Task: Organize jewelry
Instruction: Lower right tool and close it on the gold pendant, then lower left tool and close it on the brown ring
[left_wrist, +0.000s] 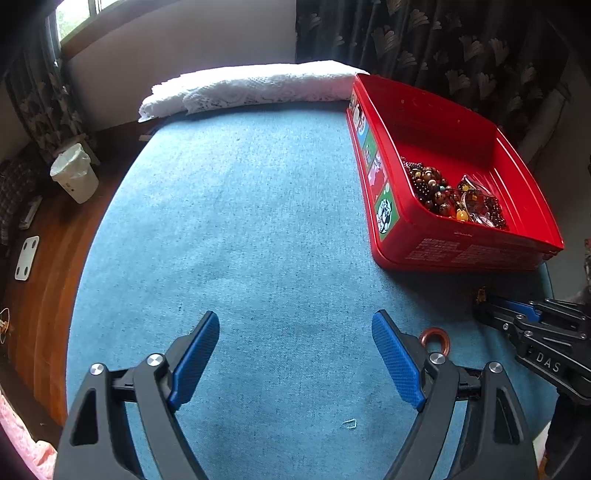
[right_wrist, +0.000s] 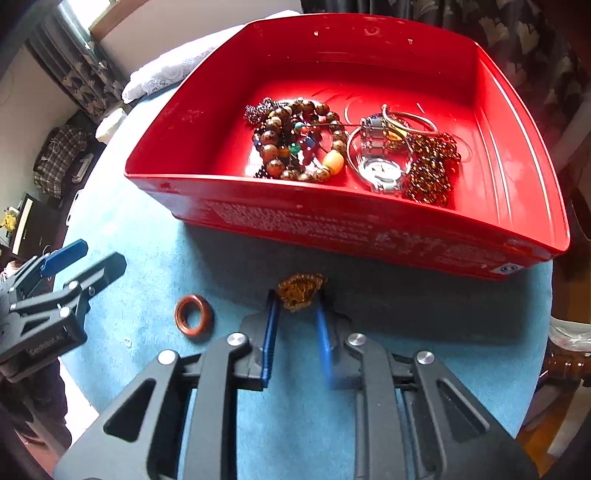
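Note:
A red box (right_wrist: 343, 225) stands on the blue cloth and holds bead bracelets (right_wrist: 295, 144), a wristwatch (right_wrist: 382, 171) and dark bead strings (right_wrist: 428, 173); it also shows in the left wrist view (left_wrist: 461, 247). My right gripper (right_wrist: 297, 295) is shut on a small amber bead piece (right_wrist: 301, 290), just in front of the box's near wall. A red-brown ring (right_wrist: 194, 315) lies on the cloth to its left, and shows by my left finger (left_wrist: 436, 338). My left gripper (left_wrist: 295, 325) is open and empty over bare cloth.
The round table has a blue cloth (left_wrist: 258, 221) with a folded white lace cloth (left_wrist: 251, 88) at its far edge. A white bin (left_wrist: 74, 173) and a white scale (left_wrist: 26, 257) are on the wooden floor to the left. Dark patterned curtains (left_wrist: 443, 44) hang behind the box.

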